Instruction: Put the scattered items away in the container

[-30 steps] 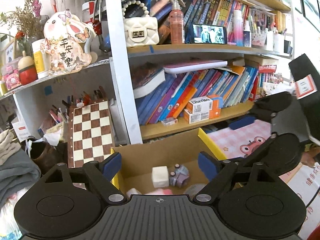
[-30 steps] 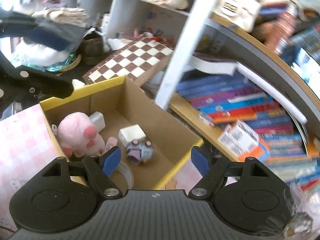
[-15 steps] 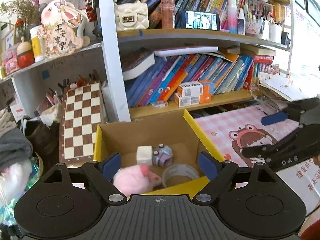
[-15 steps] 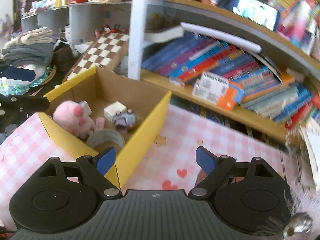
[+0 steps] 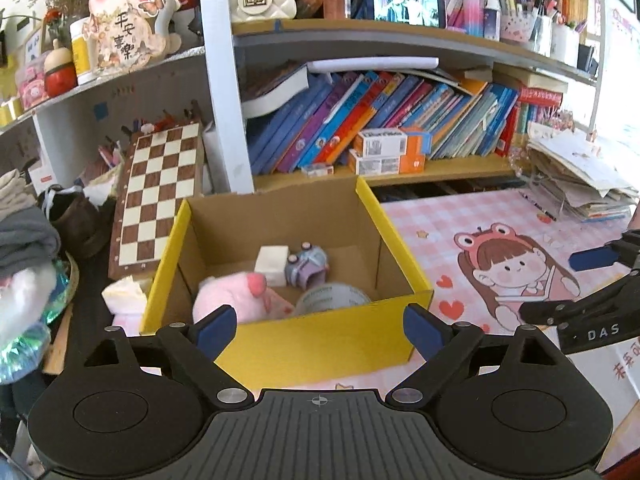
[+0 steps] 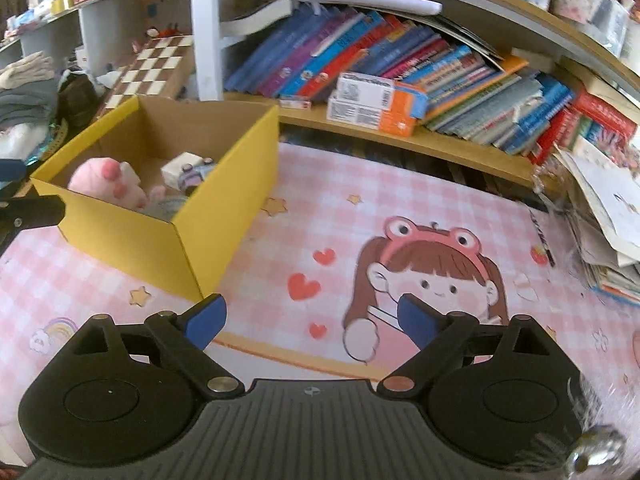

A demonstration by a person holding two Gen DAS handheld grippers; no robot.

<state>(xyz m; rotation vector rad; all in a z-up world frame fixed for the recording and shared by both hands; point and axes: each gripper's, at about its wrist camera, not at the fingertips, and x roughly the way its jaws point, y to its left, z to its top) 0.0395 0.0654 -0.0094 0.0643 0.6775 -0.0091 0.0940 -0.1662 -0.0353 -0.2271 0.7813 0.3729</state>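
Note:
A yellow cardboard box (image 5: 320, 340) stands on the pink checked mat (image 5: 460, 216). In it lie a pink plush toy (image 5: 228, 300), a white cube (image 5: 272, 260), a small purple toy (image 5: 306, 268) and a tape roll (image 5: 332, 300). My left gripper (image 5: 320, 326) is open and empty, just in front of the box's near wall. My right gripper (image 6: 310, 318) is open and empty over the mat, to the right of the box (image 6: 160, 232); it also shows at the right edge of the left wrist view (image 5: 576, 284).
A bookshelf full of books (image 5: 380, 120) runs behind the mat. A chessboard (image 5: 160, 184) leans at the box's far left. A paper stack (image 5: 580, 176) lies at the right. Folded clothes (image 5: 24, 232) and a tissue wad (image 5: 124, 296) are at the left.
Both grippers have pulled back and away from the box. The right gripper has swung right, over the mat's cartoon girl. The box's contents have not moved.

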